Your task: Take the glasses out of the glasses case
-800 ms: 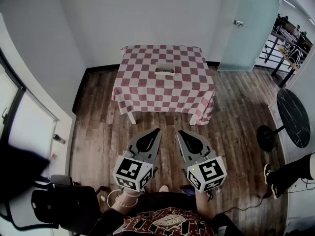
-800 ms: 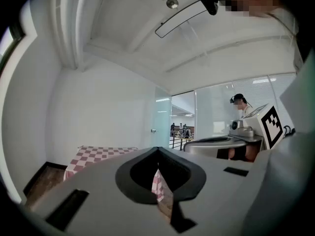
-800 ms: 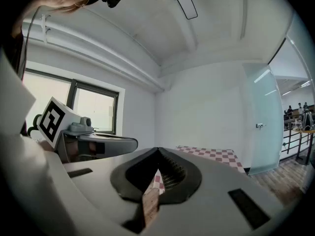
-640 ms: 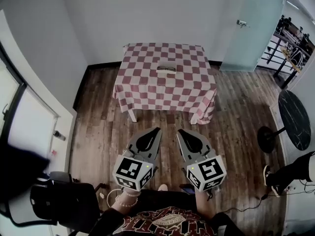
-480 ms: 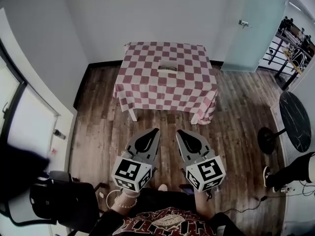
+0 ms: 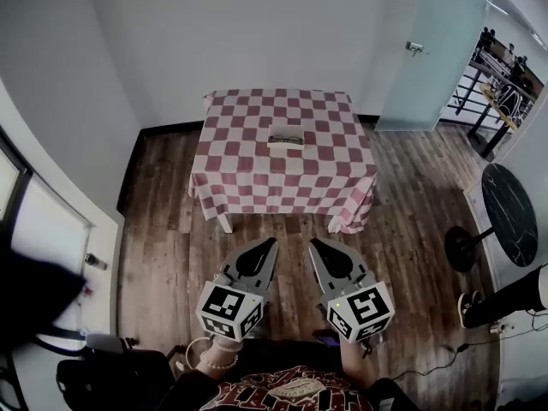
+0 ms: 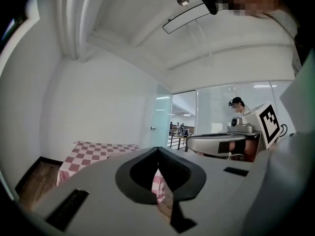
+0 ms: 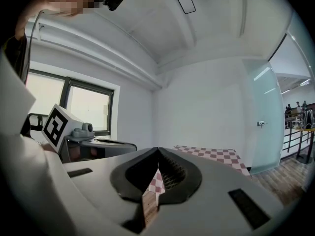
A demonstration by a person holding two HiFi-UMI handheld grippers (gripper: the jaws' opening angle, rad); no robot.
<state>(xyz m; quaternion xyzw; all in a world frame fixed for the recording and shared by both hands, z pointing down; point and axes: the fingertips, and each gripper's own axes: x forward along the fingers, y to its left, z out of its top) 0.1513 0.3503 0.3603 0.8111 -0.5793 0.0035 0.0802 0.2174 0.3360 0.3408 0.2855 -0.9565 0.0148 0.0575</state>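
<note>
Bright, even daylight, soft shadows. Window (image 8: 86,112) blown out white; frosted door (image 6: 437,58) glows. Heavy fisheye bend, black corners in both gripper views. Nearest foreground soft; far walls (image 6: 257,32), floor planks (image 6: 411,195) sharp.

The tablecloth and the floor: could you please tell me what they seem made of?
Tablecloth: woven fabric, matte, pink-and-white check; it drapes in soft folds at the corners. Floor: wood planks or wood-look laminate, low sheen; seams and grain show.
</note>
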